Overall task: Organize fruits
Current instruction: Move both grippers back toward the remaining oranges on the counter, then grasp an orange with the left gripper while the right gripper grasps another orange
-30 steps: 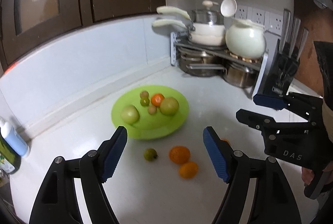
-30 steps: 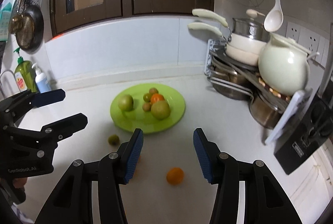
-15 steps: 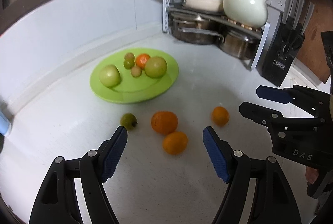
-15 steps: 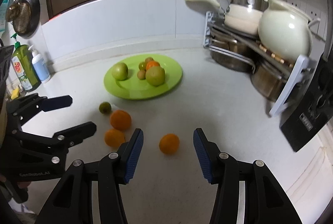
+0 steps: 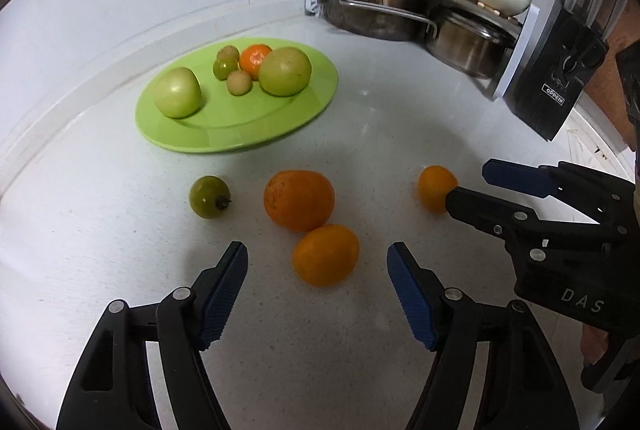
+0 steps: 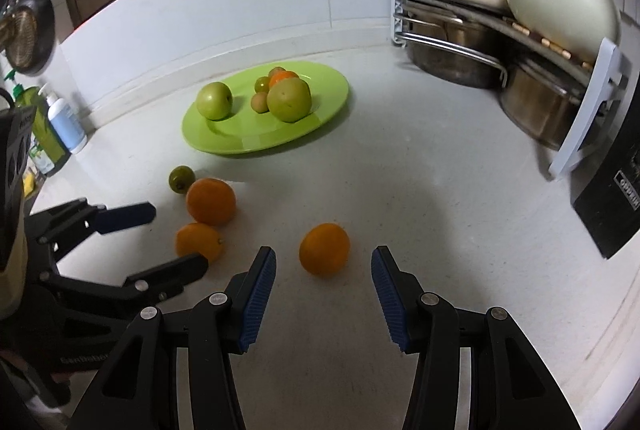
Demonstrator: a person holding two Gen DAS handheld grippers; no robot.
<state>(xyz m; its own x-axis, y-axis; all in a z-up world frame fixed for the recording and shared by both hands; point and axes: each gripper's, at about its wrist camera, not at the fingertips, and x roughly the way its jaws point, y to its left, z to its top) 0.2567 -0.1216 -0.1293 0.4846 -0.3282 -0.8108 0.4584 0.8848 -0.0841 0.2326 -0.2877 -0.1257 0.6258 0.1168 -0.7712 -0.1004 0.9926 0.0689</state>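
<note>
From the left wrist view, the left gripper [image 5: 316,280] is seen spread wide and empty, blue ribbed pads facing each other. A small orange [image 5: 325,255] lies just ahead of the gap between them, slightly oval, its long axis running roughly crosswise to the fingers. Taking the green plate [image 5: 256,134] as landmark, this orange sits on the near side of it, touching or almost touching a larger orange [image 5: 299,200] that lies between it and the plate. A small green fruit [image 5: 209,196] with a dark stem is found beside the larger orange, on the plate's near left. A third orange [image 5: 436,188] lies well to the plate's near right, at the tip of the right gripper [image 5: 476,186], which is also held wide apart.

From the right wrist view, that third orange [image 6: 324,248] is centred just beyond the open, empty fingers — a straight push forward would likely bracket it. It is round, with a dimpled matte peel, on the speckled white counter [image 6: 420,198]. The plate [image 6: 328,110] is smooth and glossy and carries two green apples, a mandarin and three small fruits. The left gripper [image 6: 168,238] reaches in beside the small orange [image 6: 199,240]. Each fruit is judged nearer to its own gripper.
</note>
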